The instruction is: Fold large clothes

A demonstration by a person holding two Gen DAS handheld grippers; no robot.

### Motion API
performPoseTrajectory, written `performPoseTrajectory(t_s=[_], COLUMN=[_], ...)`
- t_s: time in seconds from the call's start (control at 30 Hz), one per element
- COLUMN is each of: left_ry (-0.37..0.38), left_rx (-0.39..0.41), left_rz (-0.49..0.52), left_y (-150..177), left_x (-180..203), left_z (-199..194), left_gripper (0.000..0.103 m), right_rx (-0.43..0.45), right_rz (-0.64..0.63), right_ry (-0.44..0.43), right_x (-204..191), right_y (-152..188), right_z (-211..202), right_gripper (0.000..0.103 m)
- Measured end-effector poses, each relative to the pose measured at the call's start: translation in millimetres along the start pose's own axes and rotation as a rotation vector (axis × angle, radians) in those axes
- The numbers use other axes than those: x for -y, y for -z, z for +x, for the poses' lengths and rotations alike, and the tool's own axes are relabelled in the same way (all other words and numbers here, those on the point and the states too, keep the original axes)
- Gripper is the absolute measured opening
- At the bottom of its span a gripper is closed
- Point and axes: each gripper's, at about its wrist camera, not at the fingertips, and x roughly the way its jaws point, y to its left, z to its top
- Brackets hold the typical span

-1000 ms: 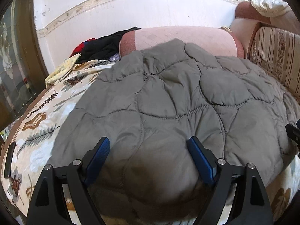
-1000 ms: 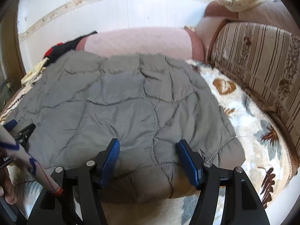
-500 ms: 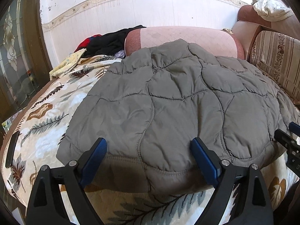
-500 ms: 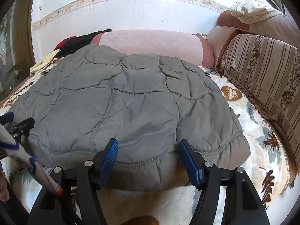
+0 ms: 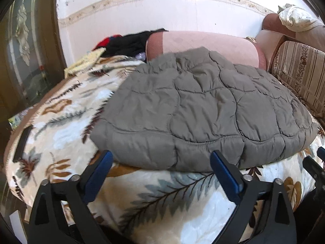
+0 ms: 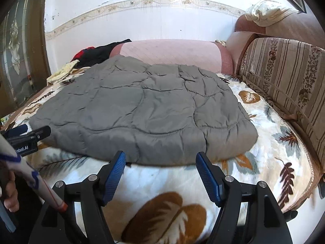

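A grey quilted jacket (image 5: 203,109) (image 6: 146,109) lies flat on the leaf-print blanket (image 5: 162,199) (image 6: 270,126) of a sofa bed. My left gripper (image 5: 161,162) hangs just short of the jacket's near hem, towards its left corner; its jaws are opening and nothing is between them. My right gripper (image 6: 160,163) hovers at the hem nearer the right corner, jaws also opening and holding nothing. The left gripper's tip (image 6: 30,136) shows at the left edge of the right wrist view; the right gripper's tip (image 5: 312,168) shows at the right edge of the left wrist view.
A pink bolster (image 6: 172,52) lies behind the jacket against the wall. Dark, red and yellow clothes (image 5: 126,42) are piled at the back left. Striped sofa cushions (image 6: 284,81) line the right side. A dark flat object (image 5: 22,142) lies on the blanket's left edge.
Both grippers have drawn back from over the jacket to just off its near hem, and their jaws have widened. The jacket lies still.
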Motion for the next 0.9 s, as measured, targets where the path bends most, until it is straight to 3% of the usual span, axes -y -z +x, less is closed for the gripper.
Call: performPoseTrajectory(t_s=[0.23, 0.47, 0.7, 0.9], left_ry=[-0.011, -0.094, -0.114, -0.180], left_rx=[0.040, 0.097, 0.111, 0.126], left_rz=[0.018, 0.062, 0.072, 0.125], left_y=[0.6, -4.5, -10.8, -6.5], left_x=[0.9, 1.9, -2.6, 5.9], left_z=[-28.3, -57.3, -69.8, -71.9], left_gripper=[0.101, 0.103, 0.103, 0.103], right_rx=[-0.002, 0.029, 0.065, 0.058], right_rz=[0.002, -0.010, 0.010, -0.004], right_ry=[-0.016, 0.004, 0.000, 0.000], right_x=[-5.3, -7.3, -6.1, -15.2], right_y=[3.7, -4.9, -16.3, -14.8], right_z=[-21.7, -42.1, -56.9, -57.7], right_gripper=[0.079, 0.083, 0.088, 0.090])
